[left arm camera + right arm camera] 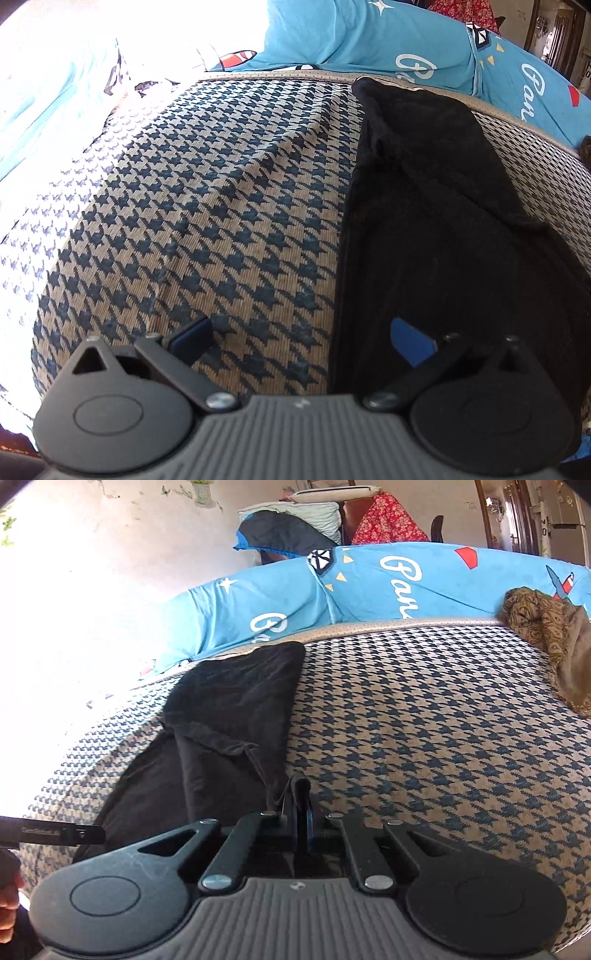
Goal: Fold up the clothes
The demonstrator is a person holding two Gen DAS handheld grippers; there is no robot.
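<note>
A black garment (229, 716) is laid on the houndstooth-covered bed (424, 746), long axis running from the near edge away toward the blue printed pillow (369, 587); the cloth is dark, matte, creased, with a folded flap across its middle. The right hand-held gripper (303, 812) is clamped on the garment's near corner. The left hand-held gripper (301, 341) is spread wide, empty, straddling the garment's left edge.

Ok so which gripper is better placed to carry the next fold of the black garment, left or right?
Right, most likely. The right gripper is already shut on the near edge of the black garment, so it can lift and carry that edge over. The left gripper is open, holding nothing, straddling the garment's side edge.
</note>
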